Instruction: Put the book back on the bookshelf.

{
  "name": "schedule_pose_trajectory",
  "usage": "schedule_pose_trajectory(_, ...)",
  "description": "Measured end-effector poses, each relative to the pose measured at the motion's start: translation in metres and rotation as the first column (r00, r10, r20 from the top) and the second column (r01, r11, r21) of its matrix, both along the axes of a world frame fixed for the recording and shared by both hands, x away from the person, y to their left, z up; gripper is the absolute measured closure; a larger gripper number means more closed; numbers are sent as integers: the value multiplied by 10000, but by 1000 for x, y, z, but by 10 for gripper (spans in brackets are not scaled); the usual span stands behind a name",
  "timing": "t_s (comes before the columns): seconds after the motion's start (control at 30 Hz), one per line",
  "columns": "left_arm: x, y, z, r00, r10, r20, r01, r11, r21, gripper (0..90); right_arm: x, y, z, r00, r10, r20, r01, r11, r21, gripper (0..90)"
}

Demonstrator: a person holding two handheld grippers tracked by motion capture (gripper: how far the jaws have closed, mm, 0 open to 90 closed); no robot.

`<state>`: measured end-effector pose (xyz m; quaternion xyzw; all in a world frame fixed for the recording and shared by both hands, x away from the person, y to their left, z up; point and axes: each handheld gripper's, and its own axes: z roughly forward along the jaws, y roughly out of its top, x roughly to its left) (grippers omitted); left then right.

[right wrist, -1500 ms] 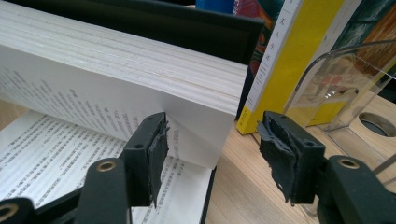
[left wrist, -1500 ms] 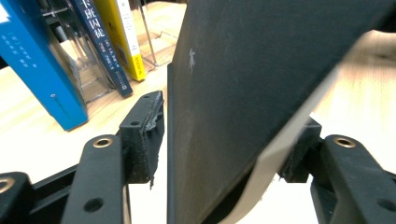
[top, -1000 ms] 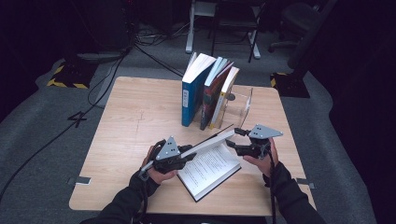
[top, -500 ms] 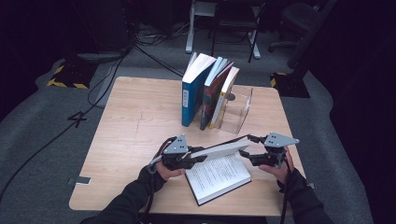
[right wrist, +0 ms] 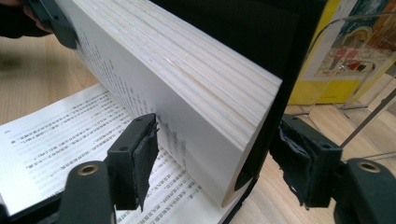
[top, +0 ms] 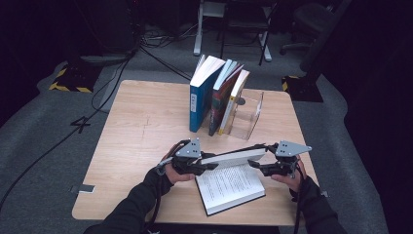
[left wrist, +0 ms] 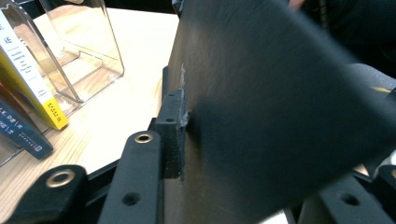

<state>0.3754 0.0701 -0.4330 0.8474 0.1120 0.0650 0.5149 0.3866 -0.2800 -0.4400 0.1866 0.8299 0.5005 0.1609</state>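
A thick black-covered book [top: 229, 187] lies open near the table's front edge. Its raised half [top: 234, 157], cover and a thick block of pages, hangs tilted above the printed page. My left gripper [top: 207, 167] grips that half at its left end. In the left gripper view one pad [left wrist: 173, 126] presses the black cover [left wrist: 280, 93], and the other jaw is mostly hidden behind it. My right gripper [top: 255, 165] holds the right end. In the right gripper view the gripper [right wrist: 219, 158] has its jaws on either side of the page block [right wrist: 196, 93].
A row of upright books [top: 214, 95] leans on a clear plastic bookend [top: 246, 117] at the back middle of the wooden table [top: 141, 126]. Cables and chair legs lie on the floor beyond. The table's left part is bare wood.
Both grippers have come nearer the person and lower with the raised half, which now lies flatter over the open page. The book sits a little closer to the front edge.
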Motion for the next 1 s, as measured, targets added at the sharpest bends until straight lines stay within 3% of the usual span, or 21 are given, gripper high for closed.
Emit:
schedule_pose_trajectory(0.13, -2, 6, 5, 9986, 341, 402, -365, 9976, 593, 577, -3, 3, 2, 9998, 121, 179, -118, 9998, -131, 402)
schedule_pose_trajectory(0.4, 2, 21, 9, 9940, 965, 525, -1010, 9905, 934, 519, -13, 3, 4, 9961, 851, 249, -844, 9961, -266, 563)
schedule_pose_trajectory(0.47, 3, 24, 10, 9909, 1200, 613, -1262, 9859, 1096, 497, -16, 5, 6, 9916, 1269, 256, -1263, 9916, -263, 644)
schedule_pose_trajectory(0.6, -2, 25, 14, 9880, 1176, 1006, -1328, 9780, 1607, 458, -21, 12, 8, 9849, 1688, 385, -1673, 9851, -402, 679)
schedule_pose_trajectory(0.73, -11, 21, 23, 9881, 875, 1268, -1083, 9800, 1670, 450, -26, 18, 9, 9857, 1611, 498, -1583, 9858, -565, 685)
schedule_pose_trajectory(0.8, -15, 18, 25, 9859, 978, 1359, -1229, 9738, 1912, 452, -28, 20, 10, 9846, 1657, 566, -1619, 9846, -655, 685)
schedule_pose_trajectory(0.93, -17, 17, 25, 9867, 930, 1335, -1198, 9704, 2097, 502, -30, 22, 10, 9838, 1685, 614, -1641, 9838, -718, 683)
schedule_pose_trajectory(1.0, -17, 18, 25, 9889, 718, 1297, -983, 9725, 2113, 567, -31, 22, 10, 9838, 1673, 641, -1624, 9838, -756, 678)
